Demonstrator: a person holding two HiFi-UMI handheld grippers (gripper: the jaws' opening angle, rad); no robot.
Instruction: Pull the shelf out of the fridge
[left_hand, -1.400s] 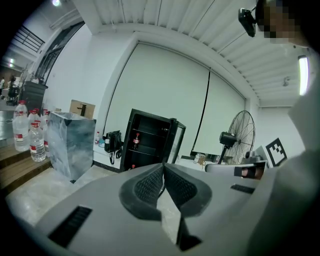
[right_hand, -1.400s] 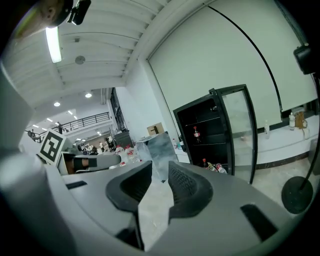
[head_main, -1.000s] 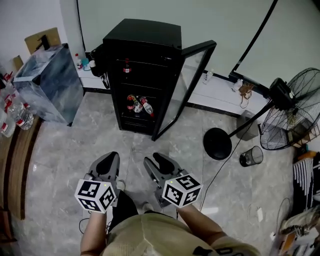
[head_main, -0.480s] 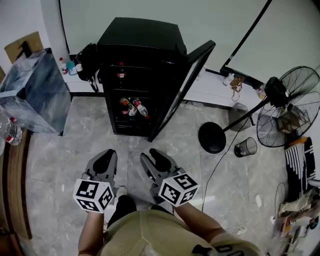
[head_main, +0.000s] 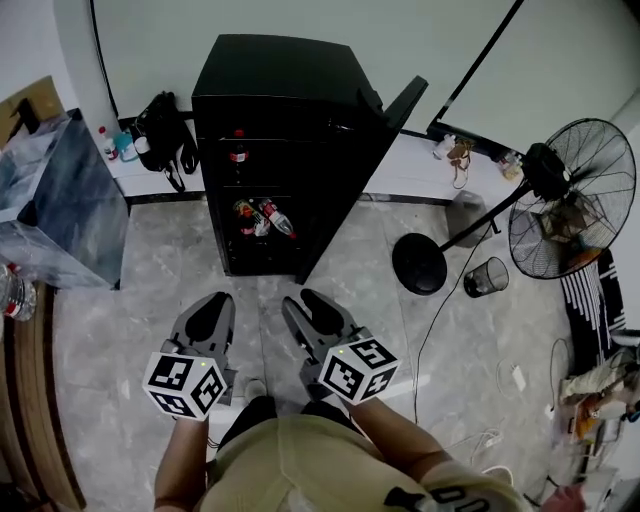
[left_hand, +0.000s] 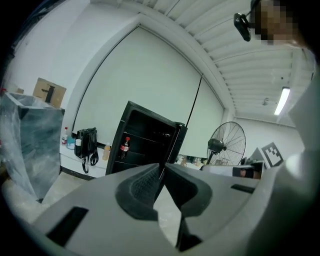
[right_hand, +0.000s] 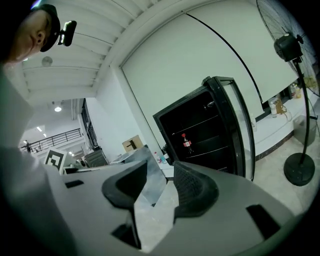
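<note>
Here the black fridge (head_main: 280, 150) stands at twelve o'clock from my tongs, well apart, its door (head_main: 366, 176) swung open toward one o'clock. Inside, a wire shelf (right_hand: 205, 151) bearing an upright bottle (right_hand: 186, 142) lies with its long axis crosswise and its front edge facing me. My left gripper (head_main: 205, 318) has its jaws together on nothing, and my right gripper (head_main: 315, 312) has them apart and empty. Both point at the cabinet about equally far off, so I judge a straight approach comes first.
</note>
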